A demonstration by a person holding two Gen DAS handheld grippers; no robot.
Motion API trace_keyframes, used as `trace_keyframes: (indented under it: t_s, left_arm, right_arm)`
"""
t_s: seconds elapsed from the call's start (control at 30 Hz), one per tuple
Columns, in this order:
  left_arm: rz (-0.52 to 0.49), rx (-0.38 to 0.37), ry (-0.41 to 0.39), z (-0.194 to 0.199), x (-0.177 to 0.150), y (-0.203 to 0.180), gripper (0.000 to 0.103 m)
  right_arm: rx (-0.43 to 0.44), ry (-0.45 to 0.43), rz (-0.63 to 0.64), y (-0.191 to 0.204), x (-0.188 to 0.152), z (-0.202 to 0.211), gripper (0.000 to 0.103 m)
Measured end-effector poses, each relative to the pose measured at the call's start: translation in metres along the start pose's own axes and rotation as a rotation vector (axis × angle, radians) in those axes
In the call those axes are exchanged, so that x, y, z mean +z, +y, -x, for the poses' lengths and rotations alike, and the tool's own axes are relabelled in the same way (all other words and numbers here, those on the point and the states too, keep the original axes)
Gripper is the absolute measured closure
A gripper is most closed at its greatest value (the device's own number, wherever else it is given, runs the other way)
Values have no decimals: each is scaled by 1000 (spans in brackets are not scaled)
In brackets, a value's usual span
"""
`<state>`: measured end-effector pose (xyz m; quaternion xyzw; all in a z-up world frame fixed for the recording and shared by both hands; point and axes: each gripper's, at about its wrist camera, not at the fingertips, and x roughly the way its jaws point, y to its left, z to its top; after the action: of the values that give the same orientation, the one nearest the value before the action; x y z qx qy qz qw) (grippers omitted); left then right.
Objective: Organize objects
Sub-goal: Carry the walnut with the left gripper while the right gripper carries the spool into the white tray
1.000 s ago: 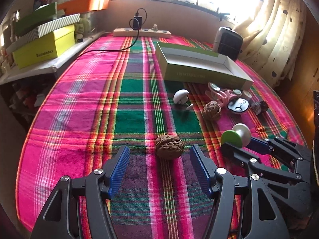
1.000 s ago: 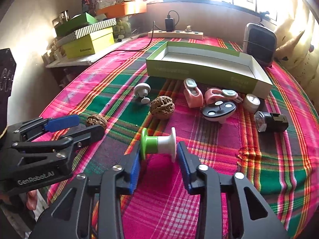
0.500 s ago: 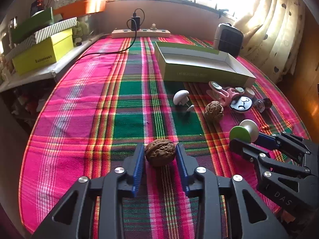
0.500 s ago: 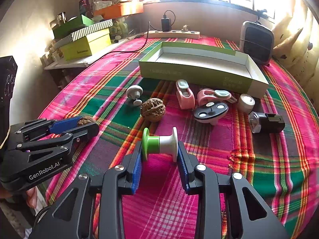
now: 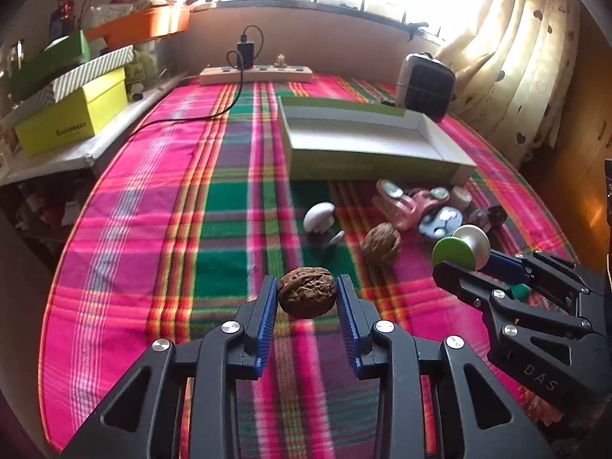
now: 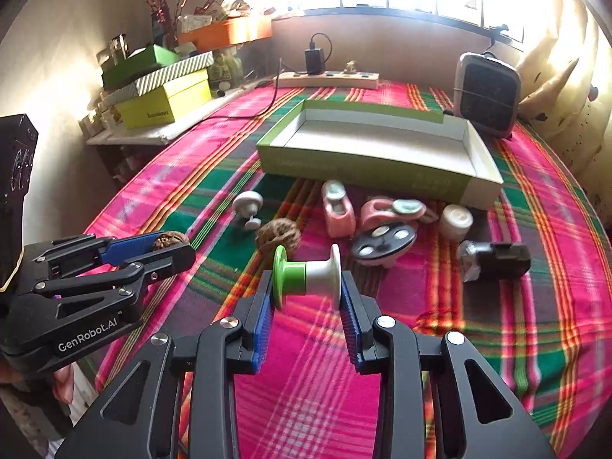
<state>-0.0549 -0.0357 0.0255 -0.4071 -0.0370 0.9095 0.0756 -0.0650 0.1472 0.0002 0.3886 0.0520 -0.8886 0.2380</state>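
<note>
My left gripper (image 5: pixel 306 298) is shut on a brown walnut (image 5: pixel 306 297) and holds it just above the plaid cloth. A green and white spool (image 6: pixel 308 276) lies crosswise between the blue pads of my right gripper (image 6: pixel 307 287), which is shut on it. The right gripper (image 5: pixel 464 258) also shows at the right of the left wrist view, and the left gripper (image 6: pixel 172 246) at the left of the right wrist view. An open green box (image 6: pixel 382 153) with a white inside lies farther back. A second walnut (image 6: pixel 278 236) rests on the cloth.
In front of the box lie a white spool (image 6: pixel 248 206), two pink pieces (image 6: pixel 338 210), a dark oval disc (image 6: pixel 384 243), a small white cap (image 6: pixel 455 222) and a black block (image 6: pixel 501 260). A small heater (image 6: pixel 487 93), a power strip (image 6: pixel 325 78) and stacked boxes (image 6: pixel 164 101) line the back and left.
The left gripper closed around the walnut and lifted it off the cloth. The right gripper rose a little with the spool still in it.
</note>
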Motion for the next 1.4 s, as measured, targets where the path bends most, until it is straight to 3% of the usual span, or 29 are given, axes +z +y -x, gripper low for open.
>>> trace_keyframes:
  t_s: [0.67, 1.4]
  left_arm:
    - [-34, -51, -40, -11, 77, -19, 74]
    - [-85, -33, 11, -85, 158, -20, 74]
  right_arm:
    - [-20, -43, -9, -34, 62, 6, 69]
    - [-73, 38, -38, -89, 146, -63, 69]
